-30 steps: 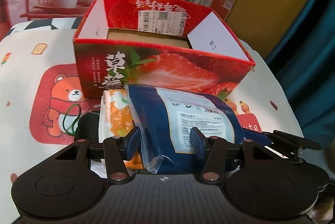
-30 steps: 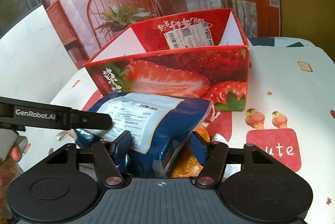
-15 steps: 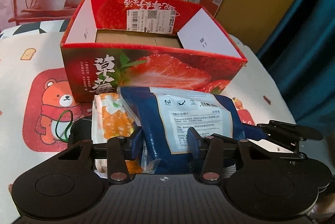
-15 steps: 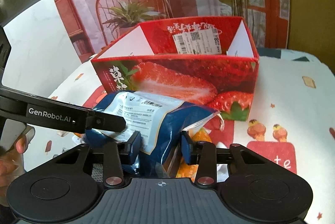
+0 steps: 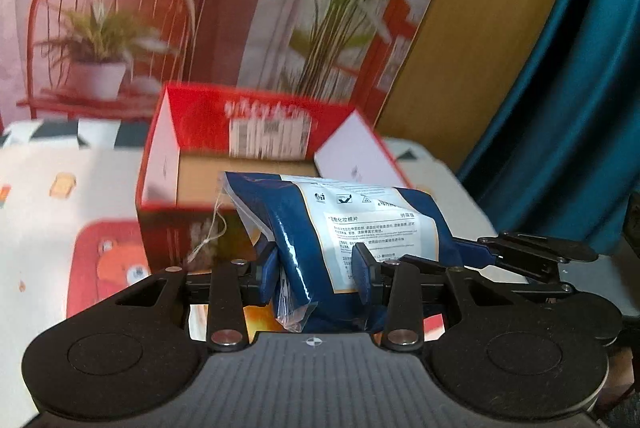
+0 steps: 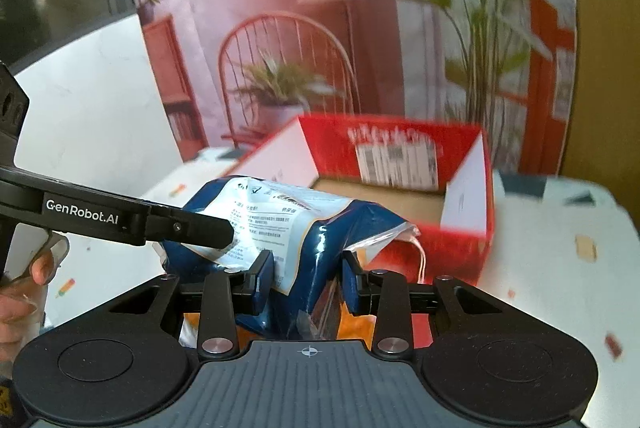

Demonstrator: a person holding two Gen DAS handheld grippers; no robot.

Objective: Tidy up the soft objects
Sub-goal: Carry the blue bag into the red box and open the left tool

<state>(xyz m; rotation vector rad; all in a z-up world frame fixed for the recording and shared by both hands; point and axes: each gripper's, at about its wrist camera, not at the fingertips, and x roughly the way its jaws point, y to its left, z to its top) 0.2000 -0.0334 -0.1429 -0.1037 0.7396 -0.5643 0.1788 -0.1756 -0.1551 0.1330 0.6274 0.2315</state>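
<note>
Two grippers hold one blue pouch point(image 5: 360, 228) between them: the left gripper point(image 5: 316, 268) clamps one end, the right gripper point(image 6: 306, 280) the other, each with its two fingers pressed into the soft pack. Beneath the pouch one orange-patterned pack point(image 6: 356, 324) shows, partly hidden. Beyond stands one open red strawberry box point(image 5: 260, 132) on the printed tablecloth point(image 5: 48, 196), the pouch raised before its near wall.

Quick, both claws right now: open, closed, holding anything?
Left claw: closed on one end of the blue pouch.
Right claw: closed on the other end of the same pouch, held up in front of the strawberry box.
</note>
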